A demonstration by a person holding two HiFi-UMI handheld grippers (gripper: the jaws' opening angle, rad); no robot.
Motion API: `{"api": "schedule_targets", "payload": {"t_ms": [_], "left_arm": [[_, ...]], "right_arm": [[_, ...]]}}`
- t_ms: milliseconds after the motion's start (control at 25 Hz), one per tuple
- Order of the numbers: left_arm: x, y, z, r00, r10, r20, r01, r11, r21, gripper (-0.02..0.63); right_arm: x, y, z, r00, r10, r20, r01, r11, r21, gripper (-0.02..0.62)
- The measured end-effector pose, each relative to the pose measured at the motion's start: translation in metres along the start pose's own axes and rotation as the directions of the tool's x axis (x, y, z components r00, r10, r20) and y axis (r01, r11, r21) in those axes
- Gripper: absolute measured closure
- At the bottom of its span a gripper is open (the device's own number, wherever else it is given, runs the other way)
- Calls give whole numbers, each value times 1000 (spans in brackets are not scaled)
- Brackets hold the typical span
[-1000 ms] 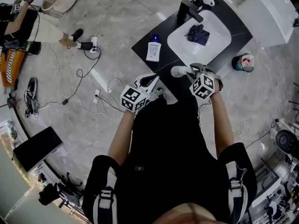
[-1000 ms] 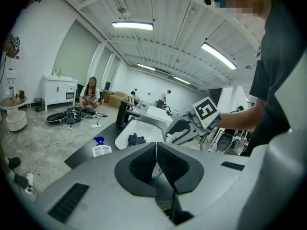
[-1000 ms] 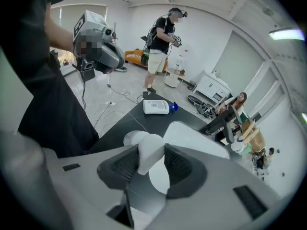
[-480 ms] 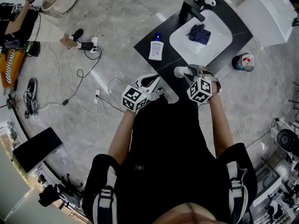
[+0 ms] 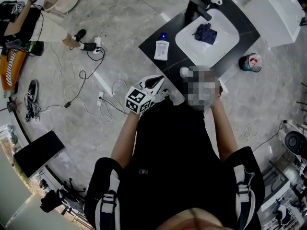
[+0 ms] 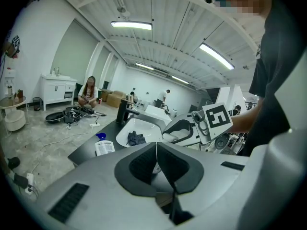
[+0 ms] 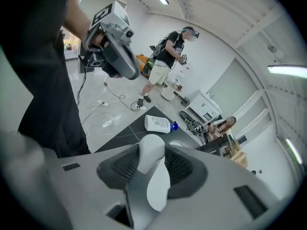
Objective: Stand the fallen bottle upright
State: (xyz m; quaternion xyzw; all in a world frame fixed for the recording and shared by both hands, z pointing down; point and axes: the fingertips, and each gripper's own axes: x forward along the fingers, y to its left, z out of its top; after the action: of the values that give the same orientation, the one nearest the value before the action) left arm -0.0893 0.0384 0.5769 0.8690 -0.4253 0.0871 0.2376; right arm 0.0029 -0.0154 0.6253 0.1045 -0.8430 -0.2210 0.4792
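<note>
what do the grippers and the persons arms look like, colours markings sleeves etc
The left gripper and right gripper both have pale grey plastic bodies with dark ribbed pads on the inner faces. Each carries a white cube printed with black square markers. The person wears a black short-sleeved top with black-and-white shoulder straps.

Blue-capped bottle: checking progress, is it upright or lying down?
Lying down: the blue-capped bottle rests flat on the black counter, label up.

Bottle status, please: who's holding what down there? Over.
Left hand-held gripper shut, empty. Right hand-held gripper shut on white bottle. Blue-capped bottle lying flat on black counter, untouched.
</note>
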Motion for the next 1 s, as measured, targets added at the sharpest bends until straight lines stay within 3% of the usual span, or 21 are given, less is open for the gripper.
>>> {"api": "schedule_targets", "payload": {"t_ms": [280,440,800,880,960,1000], "left_arm": [[-1,-1,-2,1000,-5,-2,5,1000,1,591],[-2,-2,-1,1000,-7,1,7,1000,3,591],[-3,-2,1,1000,-8,0,8,1000,2,591],[0,-4,4,1000,-7,2,7,1000,3,591],[2,-5,6,1000,-2,1,2,1000,6,591],[4,-5,7,1000,4,1,-4,1000,8,591]], "right_arm": [[-5,1,6,994,49,93,-61,990,129,314],[-14,9,11,977,113,181,-155,960,235,275],[-35,-14,15,963,37,268,-147,902,406,273],[-45,-22,18,954,13,298,-151,883,444,318],[-55,-31,19,943,-22,331,-149,864,480,407],[-59,-33,18,939,-34,343,-150,856,495,494]]}}
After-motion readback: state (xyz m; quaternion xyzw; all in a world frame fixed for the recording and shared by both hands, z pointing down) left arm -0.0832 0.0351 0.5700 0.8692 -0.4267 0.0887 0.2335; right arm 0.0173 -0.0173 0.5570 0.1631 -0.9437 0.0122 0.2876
